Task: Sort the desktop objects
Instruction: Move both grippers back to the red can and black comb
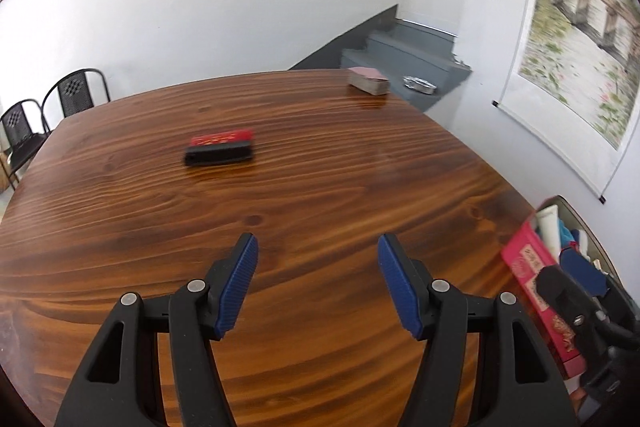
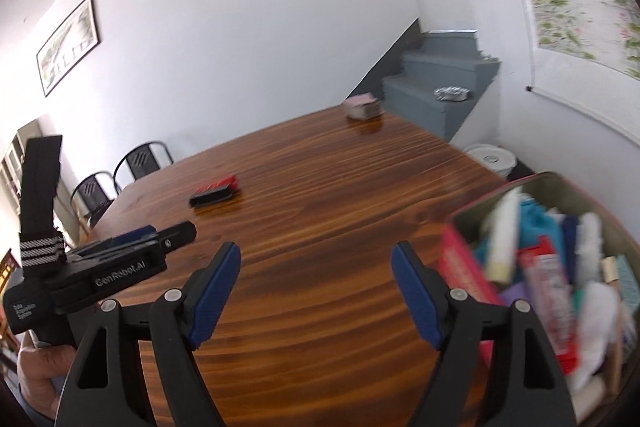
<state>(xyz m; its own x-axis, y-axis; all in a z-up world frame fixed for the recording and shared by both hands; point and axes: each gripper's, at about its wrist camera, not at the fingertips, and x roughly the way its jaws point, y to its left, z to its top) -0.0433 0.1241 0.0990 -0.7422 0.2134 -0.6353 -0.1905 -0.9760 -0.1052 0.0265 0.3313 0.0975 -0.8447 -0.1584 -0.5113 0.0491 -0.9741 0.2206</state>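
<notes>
Left wrist: empty claw point(image 1: 318, 251) above table point(image 1: 320, 155)

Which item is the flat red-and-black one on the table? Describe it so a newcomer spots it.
Start at the wooden table. Near its middle, alone on bare wood, lies a flat case, red on top with a black side. The card stack at the far edge is pinkish and taller; everything else sits in the box.

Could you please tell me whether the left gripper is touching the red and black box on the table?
Apart. The left wrist view shows the open left gripper well short of the red and black box, with bare table between them.
</notes>
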